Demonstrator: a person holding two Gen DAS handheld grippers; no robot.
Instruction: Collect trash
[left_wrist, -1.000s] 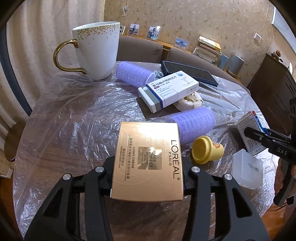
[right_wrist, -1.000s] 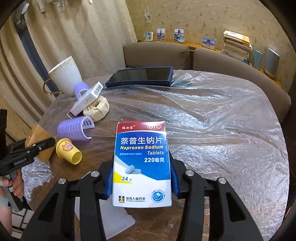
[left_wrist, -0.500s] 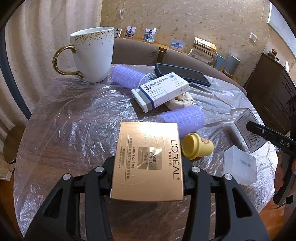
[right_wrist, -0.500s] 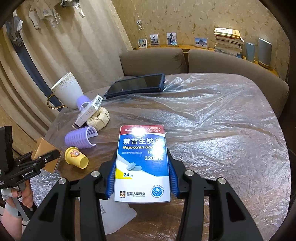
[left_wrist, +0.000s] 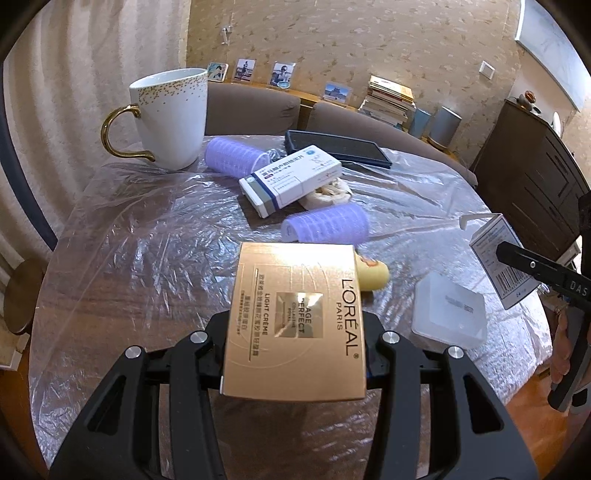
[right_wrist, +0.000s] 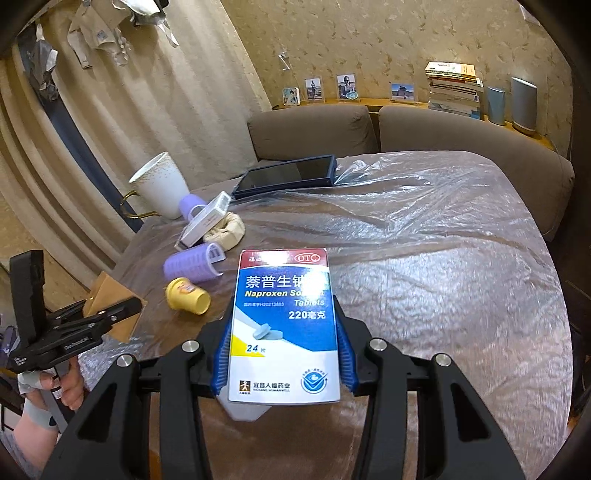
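My left gripper (left_wrist: 295, 354) is shut on a gold L'Oréal cream box (left_wrist: 295, 317) and holds it above the table's near edge. My right gripper (right_wrist: 282, 365) is shut on a blue and white Naproxen tablet box (right_wrist: 284, 325), also held above the table; that box shows at the right in the left wrist view (left_wrist: 496, 258). On the table lie a white medicine box (left_wrist: 291, 179), two purple hair rollers (left_wrist: 325, 227) (left_wrist: 232, 155), a yellow toy cup (right_wrist: 186, 295) and a crumpled beige wrapper (right_wrist: 227, 232).
The round table (right_wrist: 443, 277) is covered in wrinkled clear plastic. A white mug with gold handle (left_wrist: 166, 118) stands at the far left. A dark tablet (left_wrist: 336, 147) lies at the back. A translucent plastic case (left_wrist: 448, 314) lies near the right edge. Sofa backs stand behind.
Both grippers have risen and pulled back from the table with their boxes still held. The table objects have not moved.
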